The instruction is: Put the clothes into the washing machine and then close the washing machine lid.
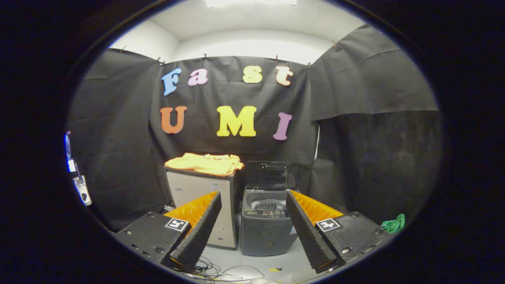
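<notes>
A yellow-orange garment (205,163) lies folded on top of a pale cabinet (197,189), well beyond my left finger. Right of the cabinet stands a small dark top-load washing machine (265,230) with its lid (271,174) raised upright, and the drum opening (269,205) shows. My gripper (252,205) is open, its fingers spread wide with nothing between them. The washer sits in the gap between the fingers, some way ahead and apart from them.
Black cloth walls close the booth on all sides. A green cloth (393,224) lies on the floor beyond my right finger. Loose cables (221,271) trail on the pale floor just below the fingers. Some equipment (77,177) stands at the far left.
</notes>
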### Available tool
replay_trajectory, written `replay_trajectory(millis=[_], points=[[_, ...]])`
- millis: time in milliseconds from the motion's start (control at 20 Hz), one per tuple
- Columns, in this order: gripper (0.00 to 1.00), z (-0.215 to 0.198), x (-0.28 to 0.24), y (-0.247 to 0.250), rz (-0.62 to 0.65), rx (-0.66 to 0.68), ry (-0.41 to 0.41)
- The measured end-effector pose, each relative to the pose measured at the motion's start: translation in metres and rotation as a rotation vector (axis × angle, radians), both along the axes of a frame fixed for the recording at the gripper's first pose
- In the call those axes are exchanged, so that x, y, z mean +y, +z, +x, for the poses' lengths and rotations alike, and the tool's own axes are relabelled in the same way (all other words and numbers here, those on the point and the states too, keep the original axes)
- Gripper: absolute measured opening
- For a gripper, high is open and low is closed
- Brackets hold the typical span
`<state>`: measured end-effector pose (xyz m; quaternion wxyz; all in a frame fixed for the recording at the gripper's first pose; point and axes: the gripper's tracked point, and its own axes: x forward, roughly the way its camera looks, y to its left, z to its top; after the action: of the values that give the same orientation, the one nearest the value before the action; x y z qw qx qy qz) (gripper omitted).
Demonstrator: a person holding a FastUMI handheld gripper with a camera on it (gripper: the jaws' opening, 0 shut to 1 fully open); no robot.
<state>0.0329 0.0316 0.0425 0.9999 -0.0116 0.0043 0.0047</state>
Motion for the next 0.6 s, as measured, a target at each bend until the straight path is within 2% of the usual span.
replay_trajectory(millis=[250, 600], points=[[1.00, 0.046, 0.032, 0.039, 0.005, 0.027, 0.037], [1.00, 0.165, 0.106, 0.090, 0.079, 0.091, 0.104]])
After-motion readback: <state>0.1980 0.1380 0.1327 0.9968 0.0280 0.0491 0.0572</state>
